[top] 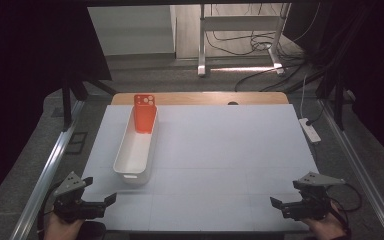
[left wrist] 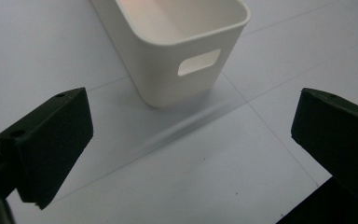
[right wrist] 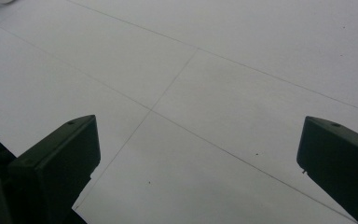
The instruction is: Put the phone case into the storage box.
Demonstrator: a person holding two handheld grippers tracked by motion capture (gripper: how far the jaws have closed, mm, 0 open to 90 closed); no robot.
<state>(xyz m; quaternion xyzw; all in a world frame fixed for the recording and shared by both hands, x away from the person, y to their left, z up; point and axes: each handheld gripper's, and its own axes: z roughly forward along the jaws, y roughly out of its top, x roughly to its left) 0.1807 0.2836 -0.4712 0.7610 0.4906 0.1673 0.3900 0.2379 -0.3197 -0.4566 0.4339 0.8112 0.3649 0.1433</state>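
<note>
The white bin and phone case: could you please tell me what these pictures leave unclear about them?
- Orange case, high view: its lower end is hidden inside the white bin.
- Bin, left gripper view: its far end is cut off by the top edge.
- Case details: too small to make out in the high view.

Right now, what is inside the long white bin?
An orange phone case stands at the far end of the white bin, leaning on its end wall. The rest of the floor looks bare; the spot behind the case is hidden.
</note>
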